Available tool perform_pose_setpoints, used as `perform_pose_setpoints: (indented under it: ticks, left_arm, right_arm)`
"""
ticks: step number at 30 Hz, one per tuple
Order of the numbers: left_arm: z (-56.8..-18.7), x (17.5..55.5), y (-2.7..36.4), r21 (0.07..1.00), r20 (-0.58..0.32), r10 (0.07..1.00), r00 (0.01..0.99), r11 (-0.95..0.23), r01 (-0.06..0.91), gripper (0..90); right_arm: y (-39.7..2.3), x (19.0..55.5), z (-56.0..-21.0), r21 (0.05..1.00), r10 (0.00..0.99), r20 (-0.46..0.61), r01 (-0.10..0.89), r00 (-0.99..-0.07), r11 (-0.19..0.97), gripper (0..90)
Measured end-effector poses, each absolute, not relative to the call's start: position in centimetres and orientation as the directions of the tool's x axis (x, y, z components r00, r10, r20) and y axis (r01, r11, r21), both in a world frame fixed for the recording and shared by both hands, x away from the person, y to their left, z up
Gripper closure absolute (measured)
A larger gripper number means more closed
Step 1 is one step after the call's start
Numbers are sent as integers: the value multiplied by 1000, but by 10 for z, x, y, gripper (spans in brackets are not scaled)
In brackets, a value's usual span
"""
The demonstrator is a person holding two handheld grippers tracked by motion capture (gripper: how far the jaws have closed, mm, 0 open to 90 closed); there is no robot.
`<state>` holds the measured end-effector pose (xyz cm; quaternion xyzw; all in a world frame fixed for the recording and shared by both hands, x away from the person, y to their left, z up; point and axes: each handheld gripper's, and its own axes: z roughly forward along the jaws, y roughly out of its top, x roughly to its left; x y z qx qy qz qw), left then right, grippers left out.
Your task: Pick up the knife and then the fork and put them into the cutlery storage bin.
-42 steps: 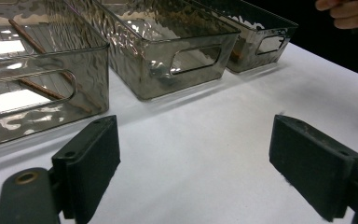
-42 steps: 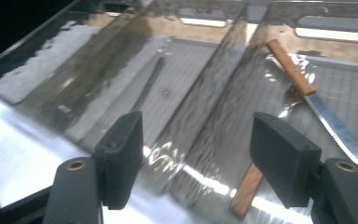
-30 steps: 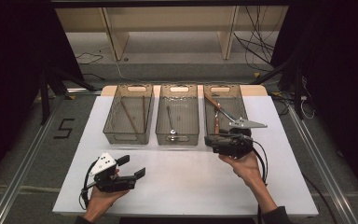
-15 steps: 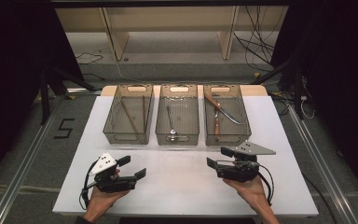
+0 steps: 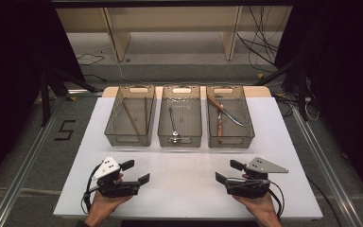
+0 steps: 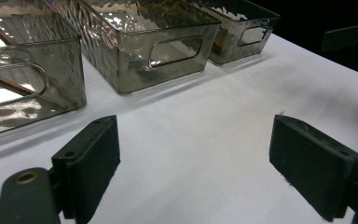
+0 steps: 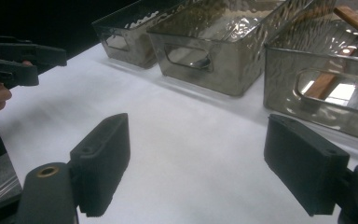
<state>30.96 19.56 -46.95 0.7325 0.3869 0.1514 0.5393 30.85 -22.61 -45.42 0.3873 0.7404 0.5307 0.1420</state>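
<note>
All cutlery seems sorted into the 3 bins (image 5: 181, 137) at the table's far edge; nothing is left loose. Left gripper (image 5: 135, 173) and right gripper (image 5: 227, 172) rest near the front edge, jaws spread, empty.

i see three bins in a row at the far side of the table (image 5: 184, 189): left bin (image 5: 115, 128) holds chopsticks (image 5: 131, 118), middle bin (image 5: 163, 126) a spoon (image 5: 172, 124), right bin (image 5: 249, 124) knives (image 5: 224, 112).
</note>
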Motion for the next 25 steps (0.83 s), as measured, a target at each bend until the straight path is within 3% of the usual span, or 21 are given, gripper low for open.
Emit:
perform_pose_setpoints:
  ticks: [25]
  left_arm:
    - [-472,309,192,902,-193,723,663,-135,410,159]
  right_arm:
    - [-231,304,-457,908,737,187,401,-650,123,212]
